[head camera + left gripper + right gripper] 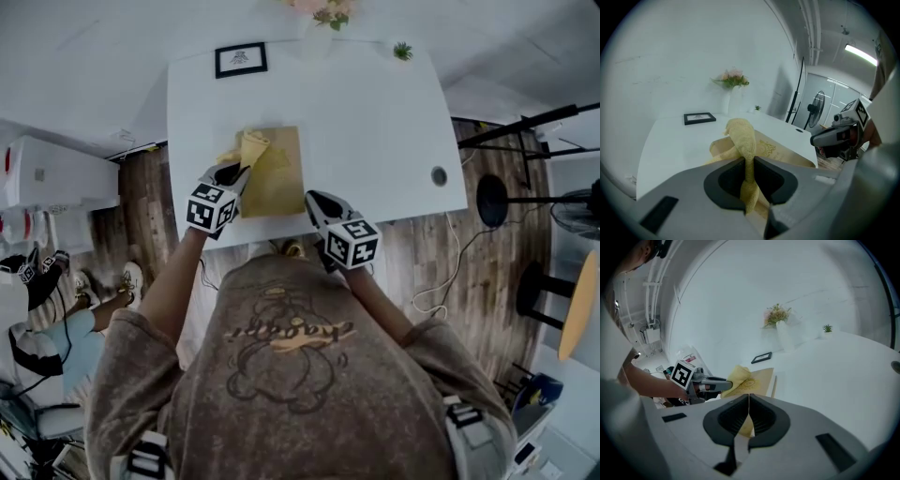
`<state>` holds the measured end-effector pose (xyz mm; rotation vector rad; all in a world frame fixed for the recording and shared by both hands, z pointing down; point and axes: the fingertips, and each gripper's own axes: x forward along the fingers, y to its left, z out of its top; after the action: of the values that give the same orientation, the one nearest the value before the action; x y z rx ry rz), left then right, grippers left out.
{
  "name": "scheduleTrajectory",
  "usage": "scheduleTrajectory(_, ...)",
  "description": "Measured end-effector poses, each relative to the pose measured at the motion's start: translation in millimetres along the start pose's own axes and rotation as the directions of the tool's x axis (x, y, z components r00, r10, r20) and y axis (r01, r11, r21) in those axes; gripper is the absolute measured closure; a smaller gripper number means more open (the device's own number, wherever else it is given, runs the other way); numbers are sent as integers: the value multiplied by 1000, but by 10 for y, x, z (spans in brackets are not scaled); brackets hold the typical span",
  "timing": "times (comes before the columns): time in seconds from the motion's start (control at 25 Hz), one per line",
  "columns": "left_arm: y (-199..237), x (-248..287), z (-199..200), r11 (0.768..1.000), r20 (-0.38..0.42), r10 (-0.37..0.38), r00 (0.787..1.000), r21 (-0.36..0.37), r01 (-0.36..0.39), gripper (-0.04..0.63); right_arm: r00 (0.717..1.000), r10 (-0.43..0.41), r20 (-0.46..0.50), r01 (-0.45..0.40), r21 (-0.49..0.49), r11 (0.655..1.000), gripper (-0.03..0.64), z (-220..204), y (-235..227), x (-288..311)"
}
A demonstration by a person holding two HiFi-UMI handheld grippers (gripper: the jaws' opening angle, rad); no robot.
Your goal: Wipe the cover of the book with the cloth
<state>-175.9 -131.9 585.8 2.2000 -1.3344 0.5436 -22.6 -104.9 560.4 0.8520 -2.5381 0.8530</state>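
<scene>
Clamping the cloth (740, 133) in my left gripper (749, 163), my right gripper (749, 401) closed at the corner of the book (281, 178), I fear a hard stroke slides the book.

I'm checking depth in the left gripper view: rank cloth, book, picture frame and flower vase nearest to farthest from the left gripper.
1. The cloth, clamped by the left gripper.
2. The book, just beyond, below the cloth.
3. The picture frame, farther back, left.
4. The flower vase, farthest back, centre.
</scene>
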Motion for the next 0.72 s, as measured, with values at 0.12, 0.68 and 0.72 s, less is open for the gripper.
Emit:
scheduleTrajectory(0.12, -112, -75, -84, 1000, 0, -4, 1000, -11, 4, 546, 1000, -1, -6, 1, -2, 1000, 618, -13, -42, -12)
scheduleTrajectory(0.68, -627, -405, -433, 988, -24, -104, 994, -120, 101, 546, 1000, 16, -26, -15, 46, 999, 618, -90, -95, -5)
scheduleTrajectory(0.72, -659, -419, -451, 985, -24, -112, 993, -133, 108, 546, 999, 17, -30, -15, 52, 999, 618, -105, -97, 5)
